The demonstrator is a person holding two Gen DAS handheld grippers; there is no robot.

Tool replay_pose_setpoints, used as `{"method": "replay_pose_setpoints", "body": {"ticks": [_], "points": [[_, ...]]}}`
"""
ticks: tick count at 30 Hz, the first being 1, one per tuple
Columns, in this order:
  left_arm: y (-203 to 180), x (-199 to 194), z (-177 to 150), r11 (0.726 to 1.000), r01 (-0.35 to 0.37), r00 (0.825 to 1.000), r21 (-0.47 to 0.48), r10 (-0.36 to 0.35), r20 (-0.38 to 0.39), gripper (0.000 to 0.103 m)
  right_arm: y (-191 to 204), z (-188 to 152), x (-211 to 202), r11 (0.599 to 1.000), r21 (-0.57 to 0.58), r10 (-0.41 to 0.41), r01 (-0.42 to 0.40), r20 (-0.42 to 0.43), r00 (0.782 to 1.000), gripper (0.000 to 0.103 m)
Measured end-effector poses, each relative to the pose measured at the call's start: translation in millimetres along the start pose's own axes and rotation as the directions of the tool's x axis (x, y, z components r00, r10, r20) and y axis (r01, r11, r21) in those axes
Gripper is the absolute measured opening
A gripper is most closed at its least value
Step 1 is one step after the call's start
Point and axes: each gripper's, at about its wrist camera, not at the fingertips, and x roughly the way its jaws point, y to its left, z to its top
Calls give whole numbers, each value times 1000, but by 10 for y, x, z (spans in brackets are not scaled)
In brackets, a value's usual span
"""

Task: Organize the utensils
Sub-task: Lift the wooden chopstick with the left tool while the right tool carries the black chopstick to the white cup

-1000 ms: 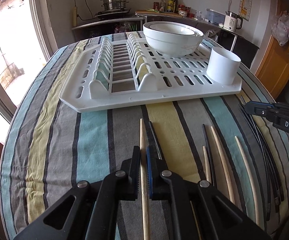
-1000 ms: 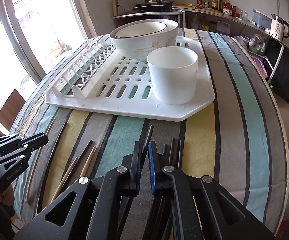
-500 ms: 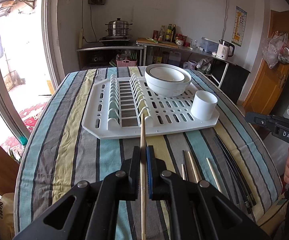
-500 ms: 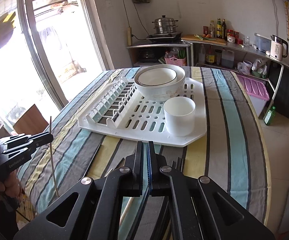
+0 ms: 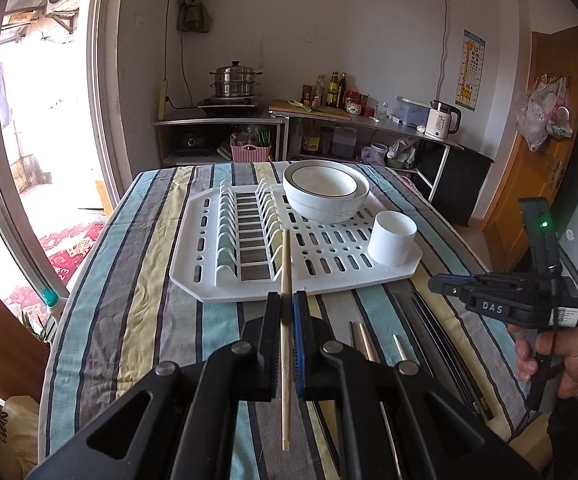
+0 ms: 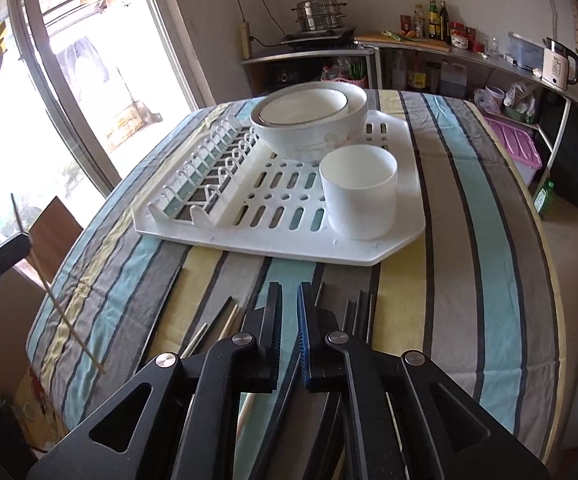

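Note:
My left gripper (image 5: 287, 300) is shut on a wooden chopstick (image 5: 286, 264) and holds it in the air above the striped table, its tip toward the white drying rack (image 5: 329, 276). The held chopstick also shows at the left of the right wrist view (image 6: 65, 320). My right gripper (image 6: 289, 296) is nearly shut with a narrow gap and nothing between the fingers, above loose chopsticks. Several wooden chopsticks (image 5: 367, 344) and black chopsticks (image 5: 429, 316) lie on the cloth. A white cup (image 6: 359, 196) stands on the rack's near right corner.
Stacked white bowls (image 5: 325, 192) sit at the back of the rack. The plate slots (image 5: 249, 236) are on its left. The table's front and right edges are close. A counter with a steamer pot (image 5: 235, 80) and a kettle stands behind.
My left gripper has lifted the wooden chopstick off the cloth and risen well above the table. My right gripper has also risen and drawn back from the black chopsticks.

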Motion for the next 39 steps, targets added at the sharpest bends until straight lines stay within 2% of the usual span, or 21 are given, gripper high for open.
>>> {"method": "replay_pose_setpoints", "body": {"ticks": [4,8,16,18,21,26,31,39], "points": [[22,-4,1,1000,4,1000,-3,-4,0,6,-109,-22,347,999,35,-19,22,-97,995,10],[44,51,-10,1000,10,1000,-9,-10,-12,6,-118,-27,504,998,31,-43,48,-150,988,10],[60,102,-24,1000,19,1000,-14,-20,-23,6,26,40,566,992,-45,-124,118,-174,977,10],[58,101,-24,1000,19,1000,-15,-20,-23,6,54,43,575,990,-56,-134,126,-175,976,6],[59,100,-26,1000,20,1000,-13,-20,-22,6,58,33,546,991,-60,-126,117,-172,977,6],[53,94,-19,1000,22,1000,-10,-22,-19,6,61,69,265,995,-44,-91,87,-102,991,6],[5,36,21,1000,30,1000,-4,-30,-5,6,65,134,-196,998,-34,-51,51,12,999,5],[-136,-97,172,999,44,998,15,-45,35,6,98,190,-857,999,-45,-3,12,186,982,5]]}}
